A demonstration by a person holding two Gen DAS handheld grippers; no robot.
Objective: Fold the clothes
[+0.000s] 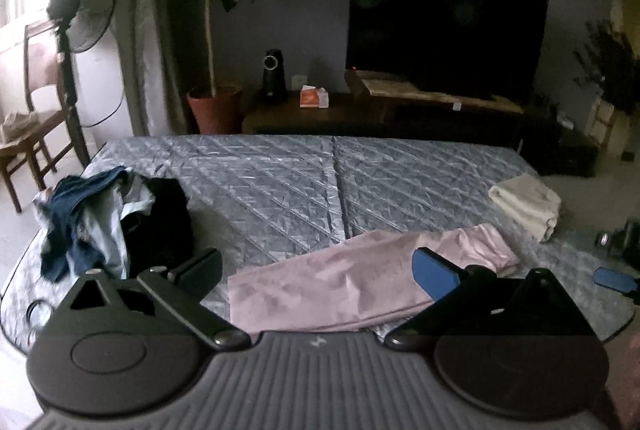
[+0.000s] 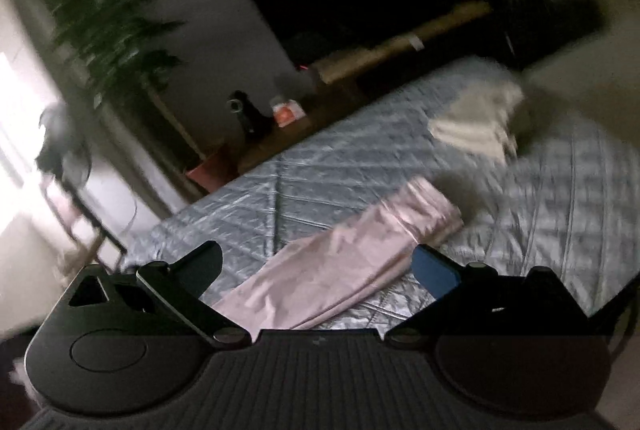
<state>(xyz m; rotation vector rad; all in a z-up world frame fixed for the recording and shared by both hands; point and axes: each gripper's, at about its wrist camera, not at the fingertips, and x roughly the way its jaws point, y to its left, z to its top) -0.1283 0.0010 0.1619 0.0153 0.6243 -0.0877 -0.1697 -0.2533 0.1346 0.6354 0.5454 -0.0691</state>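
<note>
Pink trousers folded lengthwise, flat on quilted bed.

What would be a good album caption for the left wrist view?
Open left hand-held gripper above a pink garment on the quilted bed, unfolded clothes pile alongside.

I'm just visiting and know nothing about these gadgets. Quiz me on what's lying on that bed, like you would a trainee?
1. True or false: the left gripper is clamped on the pink garment.
2. What sits at the bed's right edge: (a) folded cream cloth, (b) shoes, (c) pillow?
3. Fill in: the unfolded clothes pile lies on the bed's ____ side.

Key: 1 false, its jaws stand open; 2 (a), folded cream cloth; 3 left.
</note>
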